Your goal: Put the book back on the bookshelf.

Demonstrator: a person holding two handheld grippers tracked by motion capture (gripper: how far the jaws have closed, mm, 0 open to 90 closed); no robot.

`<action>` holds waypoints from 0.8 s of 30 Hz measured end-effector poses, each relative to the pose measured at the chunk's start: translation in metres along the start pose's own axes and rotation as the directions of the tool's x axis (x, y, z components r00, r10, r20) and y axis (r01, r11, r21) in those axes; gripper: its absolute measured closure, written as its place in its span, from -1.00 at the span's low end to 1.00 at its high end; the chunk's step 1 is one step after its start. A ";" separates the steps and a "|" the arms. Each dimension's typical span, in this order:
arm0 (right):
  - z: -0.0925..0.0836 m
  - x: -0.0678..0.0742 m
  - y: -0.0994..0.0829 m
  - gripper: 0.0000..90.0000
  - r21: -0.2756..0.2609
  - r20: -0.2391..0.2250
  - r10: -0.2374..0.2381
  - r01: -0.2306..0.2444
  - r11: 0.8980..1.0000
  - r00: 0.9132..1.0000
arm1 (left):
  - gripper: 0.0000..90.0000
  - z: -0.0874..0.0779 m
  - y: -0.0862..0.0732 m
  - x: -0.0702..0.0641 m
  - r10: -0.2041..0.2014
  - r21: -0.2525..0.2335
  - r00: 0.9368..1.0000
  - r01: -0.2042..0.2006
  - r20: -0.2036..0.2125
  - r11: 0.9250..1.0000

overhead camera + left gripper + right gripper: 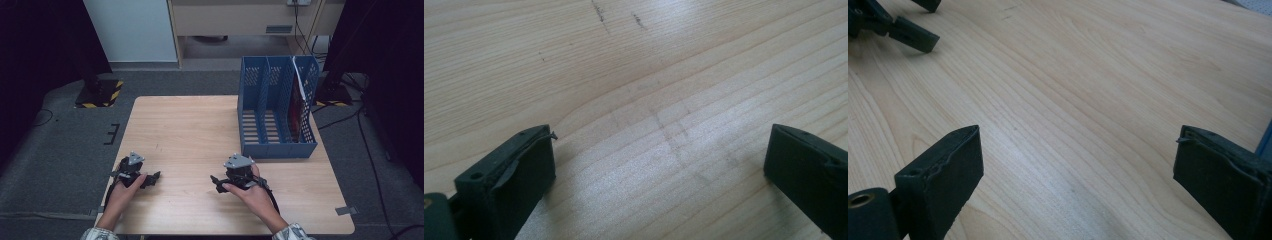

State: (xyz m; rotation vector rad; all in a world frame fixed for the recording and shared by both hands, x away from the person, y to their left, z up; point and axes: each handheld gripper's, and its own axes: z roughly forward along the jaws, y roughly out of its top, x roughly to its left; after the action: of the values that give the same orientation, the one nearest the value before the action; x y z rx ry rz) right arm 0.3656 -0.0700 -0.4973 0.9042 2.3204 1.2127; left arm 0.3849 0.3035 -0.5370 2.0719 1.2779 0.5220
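Grippers parked low on the table, both empty, nothing picked yet.

Left gripper [150, 179] and right gripper [216, 183] sit w/ jaws spread wide, bare wooden table [664, 75] between the tips of each, no contact w/ anything else. Nearest thing to work on looks like the blue file rack [276, 107], well ahead of the right jaws and off to their outer side; a dark red folder [297, 112] stands upright in its rightmost slot. Prob. a start/rest pose. Next move, I'd judge: lift right gripper, swing fwd toward rack, keep jaws wide till they straddle the folder edge.
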 end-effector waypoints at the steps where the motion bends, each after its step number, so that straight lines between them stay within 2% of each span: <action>1: 0.001 0.001 -0.001 -0.87 0.004 -0.003 0.001 -0.001 1.000 1.000 | -1.00 0.000 0.000 0.000 0.000 0.000 1.000 0.000 0.000 1.000; 6: 0.008 0.003 -0.004 -0.87 0.027 -0.012 -0.004 0.004 1.000 1.000 | -1.00 0.000 0.000 0.000 0.000 0.000 1.000 0.000 0.000 1.000; 15: 0.020 0.002 -0.003 -0.86 0.041 -0.015 0.032 -0.031 0.999 0.999 | -1.00 0.000 0.000 0.000 0.001 0.000 1.000 -0.001 0.001 1.000; 24: 0.031 0.001 -0.006 -0.85 0.071 -0.016 0.040 -0.039 0.997 0.999 | -1.00 0.000 0.000 0.000 0.001 0.000 1.000 -0.001 0.002 1.000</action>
State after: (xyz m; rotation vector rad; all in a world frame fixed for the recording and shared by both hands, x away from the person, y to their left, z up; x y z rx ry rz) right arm 0.3809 -0.0531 -0.5195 0.9719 2.3833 1.1651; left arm 0.3853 0.3031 -0.5371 2.0728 1.2755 0.5203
